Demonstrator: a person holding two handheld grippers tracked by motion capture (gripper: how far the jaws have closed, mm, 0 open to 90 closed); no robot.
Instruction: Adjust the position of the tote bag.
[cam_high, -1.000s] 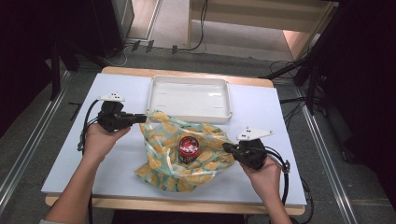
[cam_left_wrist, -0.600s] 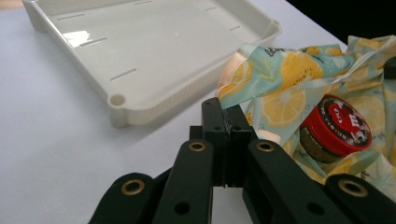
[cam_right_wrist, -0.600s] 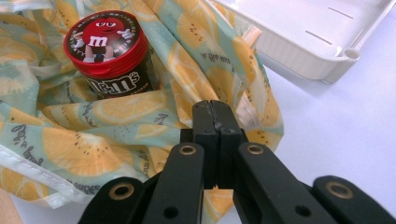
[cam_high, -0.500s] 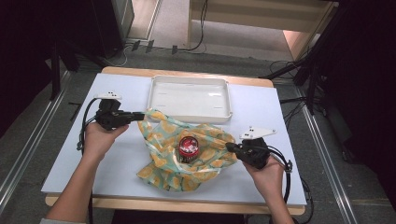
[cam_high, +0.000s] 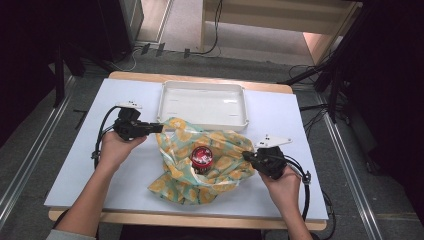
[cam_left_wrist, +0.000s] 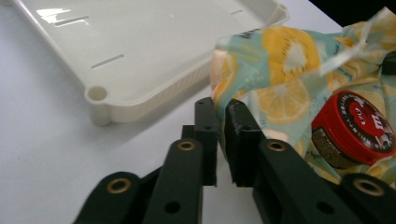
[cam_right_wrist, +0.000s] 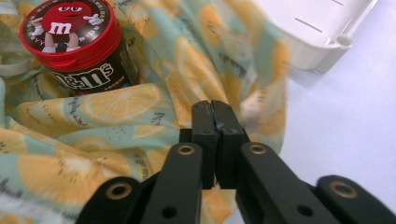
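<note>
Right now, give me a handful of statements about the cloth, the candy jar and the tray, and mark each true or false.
1. The candy jar sits on the lemon-print cloth. True.
2. The white tray holds the jar. False: the tray has nothing in it; the jar stands on the cloth in front of it.
3. The jar's lid is red. True.
4. The left tool is at an edge of the cloth. True; its jaws have just been opening, with a slim gap between them now.
5. The right tool stands wide open over the tray. False: its jaws are together, at the cloth.
</note>
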